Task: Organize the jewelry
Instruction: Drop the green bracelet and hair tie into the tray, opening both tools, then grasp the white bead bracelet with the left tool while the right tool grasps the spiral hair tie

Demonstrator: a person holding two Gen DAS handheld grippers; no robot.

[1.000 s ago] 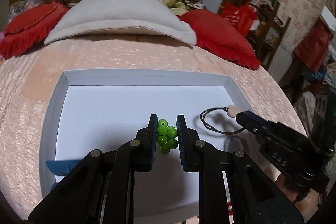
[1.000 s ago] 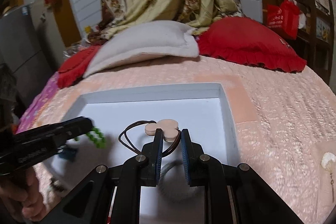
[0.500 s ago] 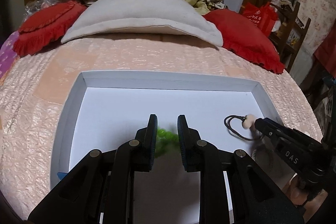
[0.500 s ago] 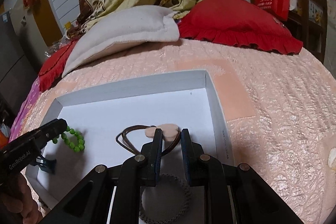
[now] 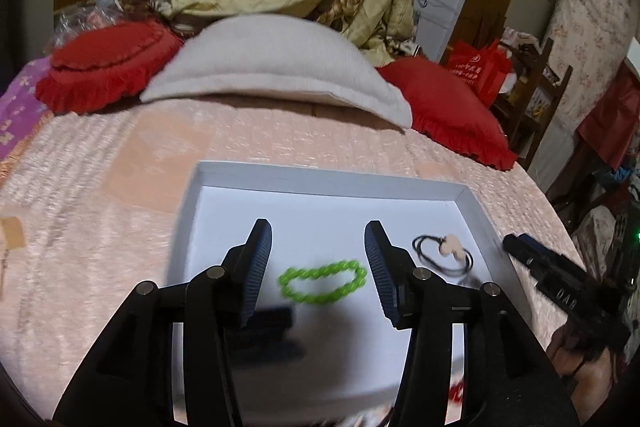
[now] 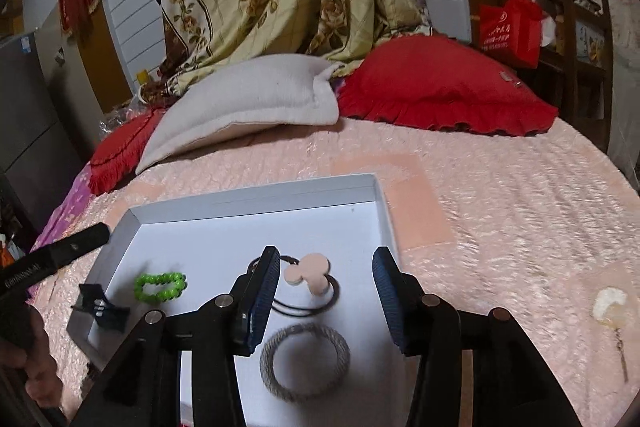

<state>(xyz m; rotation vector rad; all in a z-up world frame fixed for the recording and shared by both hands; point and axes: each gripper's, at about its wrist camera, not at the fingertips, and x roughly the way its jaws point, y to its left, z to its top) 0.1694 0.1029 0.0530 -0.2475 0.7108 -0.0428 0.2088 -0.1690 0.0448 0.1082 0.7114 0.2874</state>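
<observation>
Green bead bracelet (image 5: 323, 279) lies free in the white tray (image 5: 320, 179); both claws (image 5: 318, 269) (image 6: 325, 293) opening, empty.

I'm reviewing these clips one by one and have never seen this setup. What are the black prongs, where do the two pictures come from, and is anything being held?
No robot here: a person holds a two-finger gripper in each hand, each with a camera looking along its fingers. One picture is from the left gripper, the other from the right gripper; each also shows in the other's picture. A white tray lies on a pink bedspread. In it are a green bead bracelet, a black cord with a beige charm, a grey woven ring and a dark clip. Both grippers' jaws are opening; nothing is held. The bracelet and cord lie loose in the tray.
</observation>
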